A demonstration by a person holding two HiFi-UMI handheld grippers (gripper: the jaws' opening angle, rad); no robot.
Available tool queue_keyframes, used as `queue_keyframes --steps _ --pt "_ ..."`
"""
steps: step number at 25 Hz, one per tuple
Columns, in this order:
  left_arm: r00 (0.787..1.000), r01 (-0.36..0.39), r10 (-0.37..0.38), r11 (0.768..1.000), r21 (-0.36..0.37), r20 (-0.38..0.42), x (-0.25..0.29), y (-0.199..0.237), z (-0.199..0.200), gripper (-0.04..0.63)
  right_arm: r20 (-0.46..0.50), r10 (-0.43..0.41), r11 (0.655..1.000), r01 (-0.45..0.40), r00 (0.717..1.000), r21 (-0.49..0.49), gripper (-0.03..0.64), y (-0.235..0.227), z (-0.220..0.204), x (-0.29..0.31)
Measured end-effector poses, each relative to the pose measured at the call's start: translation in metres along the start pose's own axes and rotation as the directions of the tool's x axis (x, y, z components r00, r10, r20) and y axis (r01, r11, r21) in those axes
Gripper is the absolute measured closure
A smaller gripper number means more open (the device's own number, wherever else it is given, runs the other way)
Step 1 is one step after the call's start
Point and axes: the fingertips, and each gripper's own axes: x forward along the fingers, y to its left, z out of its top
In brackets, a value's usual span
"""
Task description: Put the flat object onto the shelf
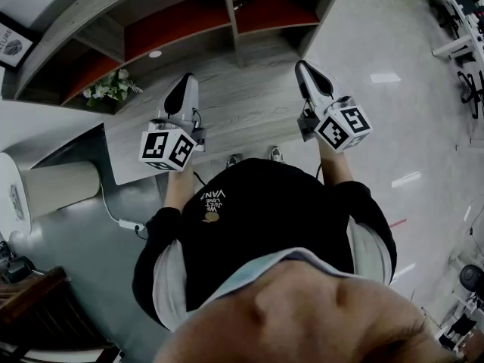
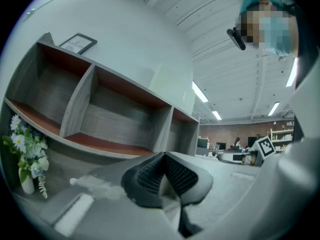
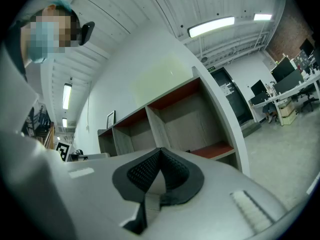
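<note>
The shelf (image 1: pixel 234 32) has open wood-grain compartments with reddish floors and stands at the back of a grey wood counter (image 1: pixel 242 108). My left gripper (image 1: pixel 184 78) is held above the counter's left part, shut, with nothing between its pads (image 2: pixel 150 171). My right gripper (image 1: pixel 306 66) hovers over the counter's right part, also shut and empty. Both point toward the shelf (image 2: pixel 115 119), whose compartments (image 3: pixel 175 116) look bare apart from a small dark item (image 1: pixel 240 3). No flat object shows in any view.
A vase of white flowers (image 1: pixel 113 88) stands at the counter's left end (image 2: pixel 25 154). A framed picture (image 2: pixel 77 43) rests on top of the shelf. A cable and power strip (image 1: pixel 128 224) lie on the floor left of the person. Desks and chairs (image 3: pixel 285 91) stand far right.
</note>
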Motion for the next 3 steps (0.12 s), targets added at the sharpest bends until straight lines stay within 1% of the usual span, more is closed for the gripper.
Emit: queue_keyframes --steps 3 --pt "1.0 -0.003 0.003 1.0 -0.008 0.001 -0.0006 0.0016 0.0 0.594 -0.003 0.001 1.0 -0.001 1.0 0.001 0.617 0.0013 -0.0013 0.0007"
